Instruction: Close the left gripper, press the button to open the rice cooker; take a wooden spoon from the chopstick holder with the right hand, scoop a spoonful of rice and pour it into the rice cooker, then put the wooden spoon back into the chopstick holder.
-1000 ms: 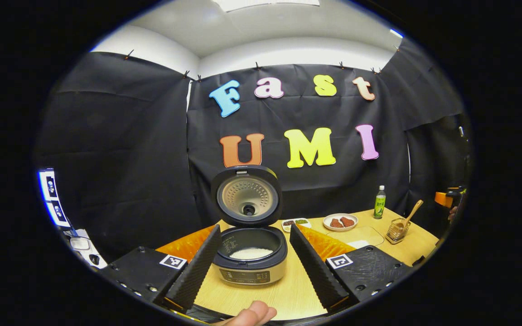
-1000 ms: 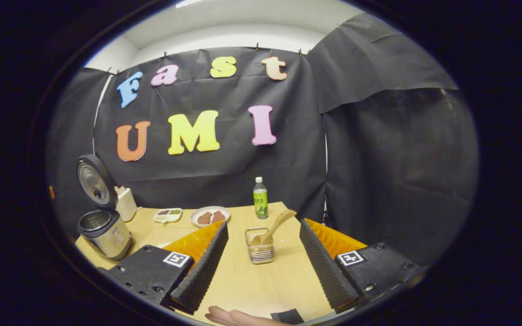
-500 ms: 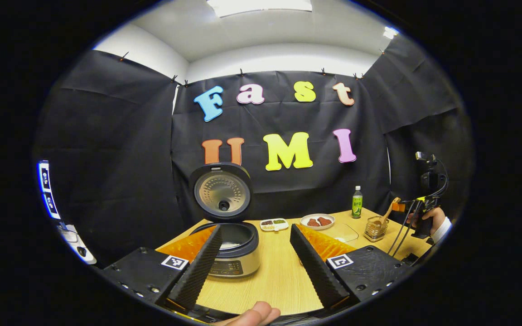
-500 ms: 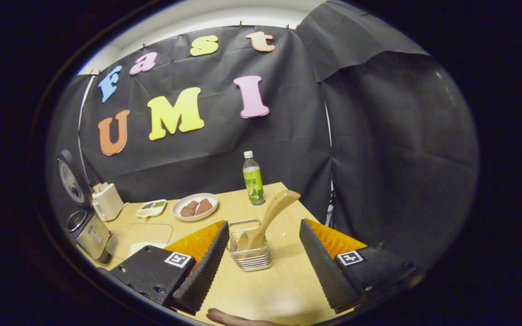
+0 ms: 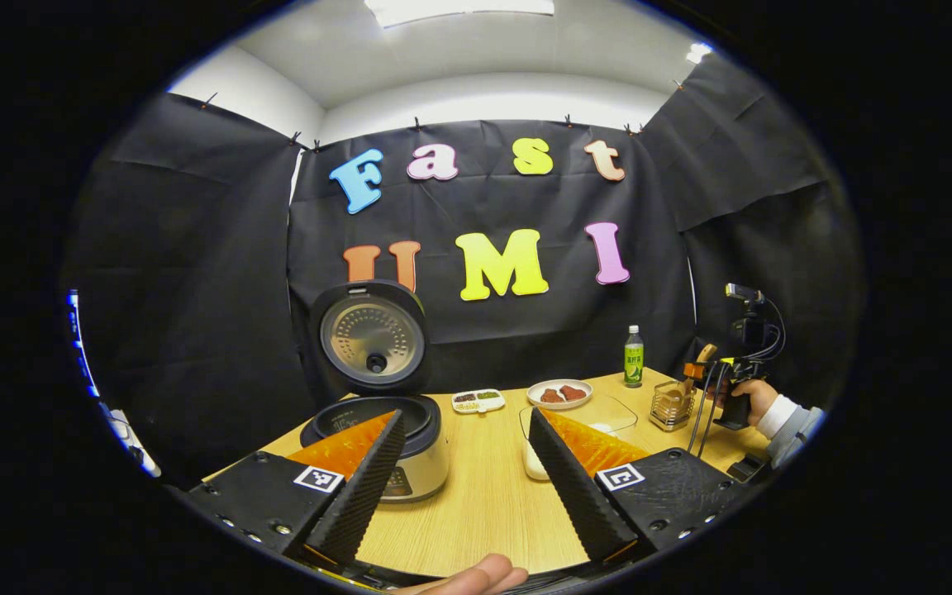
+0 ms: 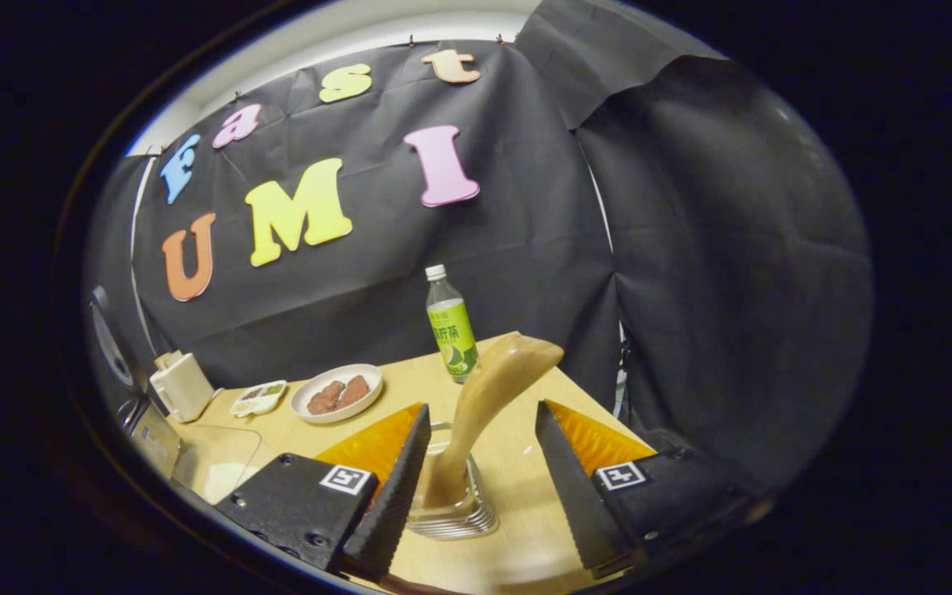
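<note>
Rice cooker (image 5: 377, 430) lid up, far left; right gripper (image 6: 476, 487) jaws apart astride wooden spoon (image 6: 484, 405) in chopstick holder (image 6: 455, 512); left gripper (image 5: 464, 471) apart, idle; off-centre closing could tip holder.

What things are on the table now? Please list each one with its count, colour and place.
rice cooker: one, silver and black, lid up, table's left end
wooden spoon: one, tan, standing tilted in the holder
chopstick holder: one, clear with metal rings, between the right gripper's fingers
bottle: one, green label, by the wall
plate: one, white, brown food on it
small tray: one, white, right of the cooker
clear container: one, holds white rice
table: one, light wood
left gripper: open
right gripper: open, around the spoon
</note>
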`<state>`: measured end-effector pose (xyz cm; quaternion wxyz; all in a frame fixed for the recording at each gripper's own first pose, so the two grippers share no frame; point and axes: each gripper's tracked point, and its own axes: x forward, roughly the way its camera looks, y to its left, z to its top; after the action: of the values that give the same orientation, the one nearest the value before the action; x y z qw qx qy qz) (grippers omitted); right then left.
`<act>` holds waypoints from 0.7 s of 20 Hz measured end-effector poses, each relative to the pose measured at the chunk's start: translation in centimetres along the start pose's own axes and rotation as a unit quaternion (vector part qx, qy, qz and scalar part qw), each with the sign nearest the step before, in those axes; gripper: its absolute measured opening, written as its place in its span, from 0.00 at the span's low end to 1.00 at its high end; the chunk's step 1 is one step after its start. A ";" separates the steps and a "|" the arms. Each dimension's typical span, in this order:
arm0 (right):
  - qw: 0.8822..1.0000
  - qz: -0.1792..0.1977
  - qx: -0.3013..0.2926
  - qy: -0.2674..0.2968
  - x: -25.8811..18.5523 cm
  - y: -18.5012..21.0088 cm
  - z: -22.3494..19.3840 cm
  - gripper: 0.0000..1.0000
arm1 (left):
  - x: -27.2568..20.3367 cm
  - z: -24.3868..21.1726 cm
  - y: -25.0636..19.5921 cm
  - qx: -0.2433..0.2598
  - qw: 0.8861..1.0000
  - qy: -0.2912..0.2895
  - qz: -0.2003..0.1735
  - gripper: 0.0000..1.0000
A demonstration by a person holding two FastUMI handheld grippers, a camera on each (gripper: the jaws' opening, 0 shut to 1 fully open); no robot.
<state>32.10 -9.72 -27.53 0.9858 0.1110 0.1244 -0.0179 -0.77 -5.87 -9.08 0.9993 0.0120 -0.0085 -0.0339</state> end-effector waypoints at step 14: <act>0.996 0.070 0.010 -0.055 -1.9 4.2 4.0 0.14 | -1.7 -0.2 1.3 -0.003 1.000 -0.009 0.007 0.96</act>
<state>31.44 -6.51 -22.41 0.9889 0.1279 0.0614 0.0439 -2.36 -4.47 -9.29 0.9995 0.0088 -0.0171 -0.0266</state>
